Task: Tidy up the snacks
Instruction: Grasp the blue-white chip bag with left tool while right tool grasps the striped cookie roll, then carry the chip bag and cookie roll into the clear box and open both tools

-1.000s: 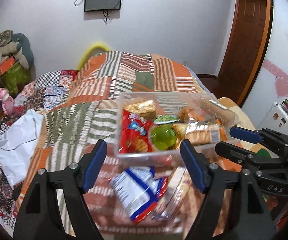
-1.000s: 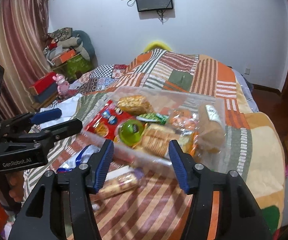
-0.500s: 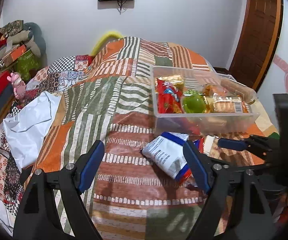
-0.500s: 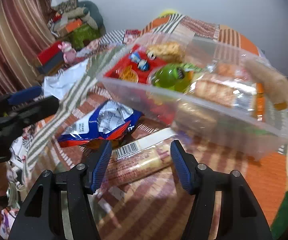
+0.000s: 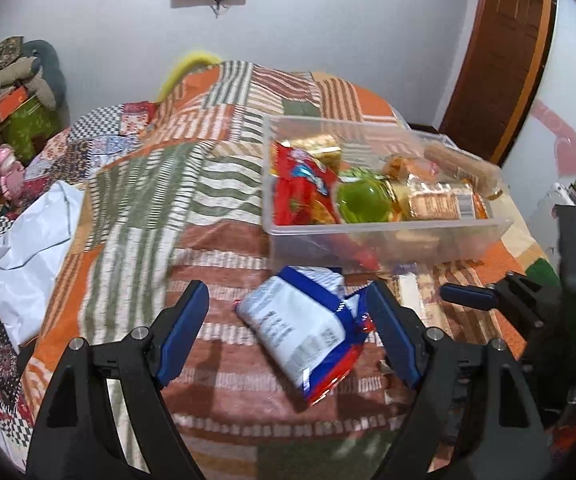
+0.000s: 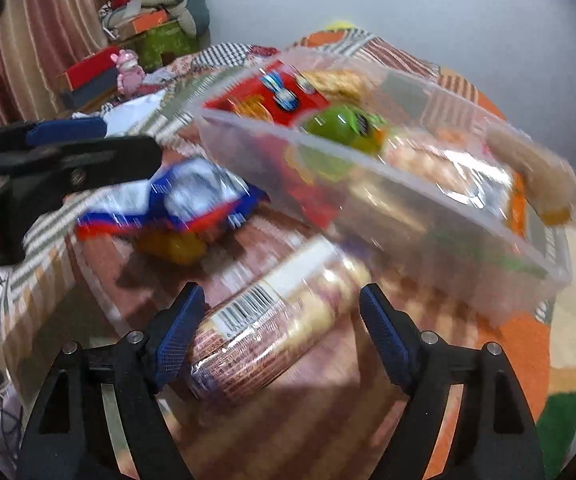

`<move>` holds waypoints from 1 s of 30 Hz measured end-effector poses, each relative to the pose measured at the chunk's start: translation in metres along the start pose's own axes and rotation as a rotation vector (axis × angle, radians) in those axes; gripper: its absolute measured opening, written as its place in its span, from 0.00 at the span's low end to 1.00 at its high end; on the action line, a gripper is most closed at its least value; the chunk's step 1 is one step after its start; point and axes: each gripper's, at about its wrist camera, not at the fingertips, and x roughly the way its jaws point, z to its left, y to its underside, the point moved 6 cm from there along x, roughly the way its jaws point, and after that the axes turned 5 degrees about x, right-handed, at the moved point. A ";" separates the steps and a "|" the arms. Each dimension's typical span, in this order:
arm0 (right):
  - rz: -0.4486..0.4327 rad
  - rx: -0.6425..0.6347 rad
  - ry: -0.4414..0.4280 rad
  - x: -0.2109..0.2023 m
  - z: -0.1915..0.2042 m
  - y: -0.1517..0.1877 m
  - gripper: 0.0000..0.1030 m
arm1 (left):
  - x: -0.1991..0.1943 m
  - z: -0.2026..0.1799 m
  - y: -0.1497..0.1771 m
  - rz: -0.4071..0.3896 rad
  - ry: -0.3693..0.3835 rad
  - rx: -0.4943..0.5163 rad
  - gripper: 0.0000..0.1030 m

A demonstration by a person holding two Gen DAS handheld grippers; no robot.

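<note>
A clear plastic bin (image 5: 483, 226) (image 6: 427, 220) holds several snacks on the patchwork bed. A blue, white and red snack bag (image 5: 303, 320) (image 6: 192, 200) lies in front of it. My left gripper (image 5: 288, 328) is open and the bag lies between its fingers. A long biscuit roll with a barcode (image 6: 272, 320) lies beside the bag; in the left wrist view (image 5: 409, 292) only its end shows. My right gripper (image 6: 280, 328) is open with its fingers on either side of the roll. It also shows in the left wrist view (image 5: 467, 296) at the right.
A white plastic bag (image 5: 28, 240) lies at the bed's left edge. Piled boxes and a pink toy (image 5: 6, 168) stand at the left. A brown door (image 5: 499, 60) is at the back right. The left gripper's arm (image 6: 60, 160) crosses the right wrist view.
Both grippers have come down and closer to the bed. The left one moved over the snack bag, the right one over the biscuit roll. Both stay open.
</note>
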 end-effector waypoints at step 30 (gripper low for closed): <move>0.005 0.133 -0.149 -0.012 -0.022 0.012 0.41 | 0.055 -0.009 0.020 0.117 0.070 -0.151 0.63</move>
